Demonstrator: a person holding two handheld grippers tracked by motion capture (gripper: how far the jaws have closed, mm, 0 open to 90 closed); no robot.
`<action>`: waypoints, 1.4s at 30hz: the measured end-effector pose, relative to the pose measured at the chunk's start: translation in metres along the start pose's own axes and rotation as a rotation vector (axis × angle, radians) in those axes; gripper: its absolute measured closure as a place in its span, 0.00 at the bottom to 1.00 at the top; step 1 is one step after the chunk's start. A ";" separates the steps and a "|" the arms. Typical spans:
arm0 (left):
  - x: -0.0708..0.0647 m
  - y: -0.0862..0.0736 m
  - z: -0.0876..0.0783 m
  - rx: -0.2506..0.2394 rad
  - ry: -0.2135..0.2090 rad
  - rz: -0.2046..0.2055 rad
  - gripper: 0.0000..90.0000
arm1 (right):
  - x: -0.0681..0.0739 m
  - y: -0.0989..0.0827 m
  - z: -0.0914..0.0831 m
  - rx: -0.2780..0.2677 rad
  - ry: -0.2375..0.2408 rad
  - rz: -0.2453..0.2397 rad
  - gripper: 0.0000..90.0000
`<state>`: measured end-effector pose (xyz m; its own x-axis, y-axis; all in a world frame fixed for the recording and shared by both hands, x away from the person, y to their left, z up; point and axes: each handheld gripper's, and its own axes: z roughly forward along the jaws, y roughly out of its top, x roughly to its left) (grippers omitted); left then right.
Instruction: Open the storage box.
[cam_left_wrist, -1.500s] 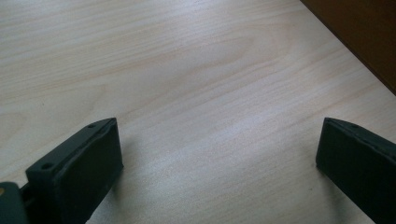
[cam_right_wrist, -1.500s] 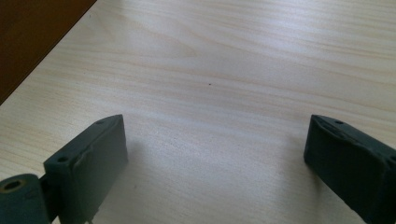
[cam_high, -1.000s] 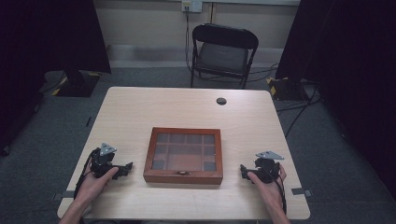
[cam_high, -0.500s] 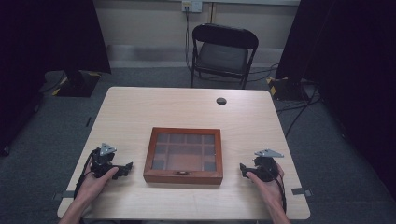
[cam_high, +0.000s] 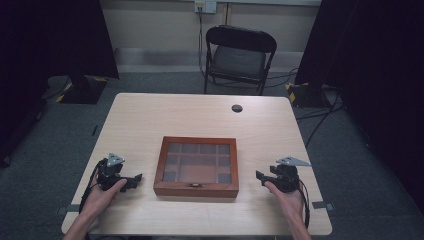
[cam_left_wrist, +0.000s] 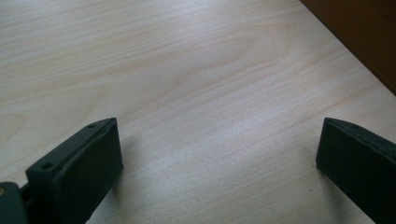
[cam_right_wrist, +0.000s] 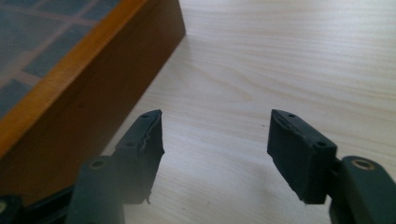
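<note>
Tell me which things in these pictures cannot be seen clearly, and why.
- Inside of the wooden box: high view, the lid glass is dim, so contents cannot be told.
- Box clasp: high view, too small to tell if fastened.
- Small dark round thing on the table: high view, too small to identify.
- Box: left gripper view, cut off by the edge.
- Box front: right gripper view, cut off by the left edge.

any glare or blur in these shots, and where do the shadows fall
High view: dim room edges, evenly lit table, glass lid of the wooden box reflecting little. Left gripper view: soft sheen on the wood, shadows beside both jaws. Right gripper view: near jaws slightly soft, box side in shade.
</note>
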<state>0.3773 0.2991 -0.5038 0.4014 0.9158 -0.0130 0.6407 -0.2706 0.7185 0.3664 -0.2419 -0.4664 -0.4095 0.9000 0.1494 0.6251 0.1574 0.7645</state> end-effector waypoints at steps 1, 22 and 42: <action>0.000 0.000 0.000 0.001 0.000 0.001 0.00 | 0.002 0.002 -0.002 -0.010 0.017 -0.006 0.43; 0.000 0.000 0.000 0.001 0.001 0.000 0.00 | 0.027 0.027 -0.011 -0.049 0.165 -0.097 0.59; 0.000 0.000 0.000 0.001 0.002 0.000 0.00 | 0.075 0.060 0.004 -0.041 0.308 -0.218 0.54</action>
<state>0.3771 0.2991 -0.5037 0.4004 0.9163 -0.0117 0.6412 -0.2710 0.7179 0.3760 -0.1633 -0.4114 -0.7145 0.6818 0.1572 0.4765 0.3097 0.8228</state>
